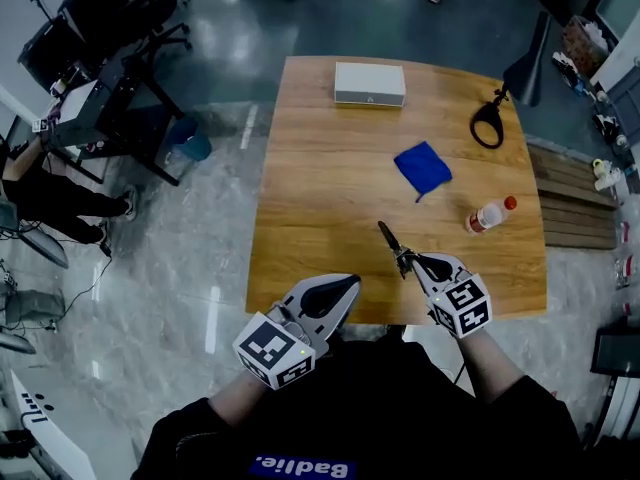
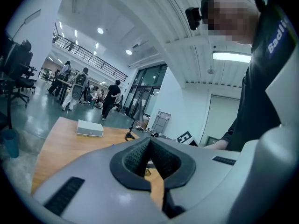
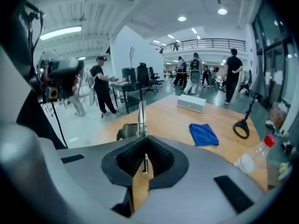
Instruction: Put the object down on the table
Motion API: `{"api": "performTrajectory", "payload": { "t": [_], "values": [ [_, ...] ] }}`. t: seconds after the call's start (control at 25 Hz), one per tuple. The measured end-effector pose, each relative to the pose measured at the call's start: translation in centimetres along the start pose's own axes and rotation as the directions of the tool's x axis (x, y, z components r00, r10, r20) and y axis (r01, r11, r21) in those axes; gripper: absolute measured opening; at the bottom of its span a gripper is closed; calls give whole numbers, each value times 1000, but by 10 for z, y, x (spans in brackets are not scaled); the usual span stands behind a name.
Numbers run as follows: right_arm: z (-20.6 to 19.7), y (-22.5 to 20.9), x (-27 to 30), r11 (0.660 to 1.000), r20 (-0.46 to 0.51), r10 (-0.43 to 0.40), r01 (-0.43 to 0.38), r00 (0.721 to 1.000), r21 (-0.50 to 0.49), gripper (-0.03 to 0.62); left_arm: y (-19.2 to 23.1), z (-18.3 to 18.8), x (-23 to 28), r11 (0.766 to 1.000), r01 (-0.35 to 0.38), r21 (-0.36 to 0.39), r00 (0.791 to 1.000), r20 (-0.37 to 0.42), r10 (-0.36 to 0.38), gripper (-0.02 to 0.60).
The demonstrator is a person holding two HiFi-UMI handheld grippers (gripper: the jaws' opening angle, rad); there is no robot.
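Observation:
My right gripper is shut on a slim tool with a dark body and a narrow metal tip, held above the near part of the wooden table. In the right gripper view the tool sticks out past the pads, its metal tip pointing away. My left gripper hovers over the table's near edge, to the left of the right one. Its jaws are shut with nothing between them, and the left gripper view shows the left gripper with its pads meeting.
On the table lie a white box at the far side, a blue cloth in the middle right, a clear bottle with a red cap on its side, and a black loop. Desks and chairs stand to the left.

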State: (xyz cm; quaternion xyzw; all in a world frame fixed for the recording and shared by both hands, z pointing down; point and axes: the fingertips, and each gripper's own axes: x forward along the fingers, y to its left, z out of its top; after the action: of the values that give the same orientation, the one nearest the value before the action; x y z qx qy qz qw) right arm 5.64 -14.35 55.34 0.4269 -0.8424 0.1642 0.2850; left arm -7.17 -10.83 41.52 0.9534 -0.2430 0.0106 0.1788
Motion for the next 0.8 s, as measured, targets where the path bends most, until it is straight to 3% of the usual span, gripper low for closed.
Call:
{"api": "performTrajectory", "payload": {
  "t": [0.12, 0.4, 0.52, 0.64, 0.8],
  "values": [
    [-23, -14, 23, 982, -136, -46, 20, 990, -188, 12, 0, -1, 1, 999, -35, 2, 999, -14, 35, 3],
    [-74, -33, 71, 865, -304, -113, -56, 946, -498, 12, -4, -3, 5, 993, -120, 20, 992, -34, 121, 3],
    [-86, -40, 88, 788, -327, -158, -81, 932, -611, 12, -5, -2, 8, 988, -156, 3, 987, -33, 156, 3],
    [-96, -45, 101, 685, -330, -217, -98, 919, -722, 13, -4, -7, 8, 984, -177, -3, 983, -39, 177, 5],
    [-109, -50, 113, 572, -318, -262, -119, 911, -812, 13, -7, -12, 8, 981, -195, -4, 980, -52, 194, 3]
  ]
}}
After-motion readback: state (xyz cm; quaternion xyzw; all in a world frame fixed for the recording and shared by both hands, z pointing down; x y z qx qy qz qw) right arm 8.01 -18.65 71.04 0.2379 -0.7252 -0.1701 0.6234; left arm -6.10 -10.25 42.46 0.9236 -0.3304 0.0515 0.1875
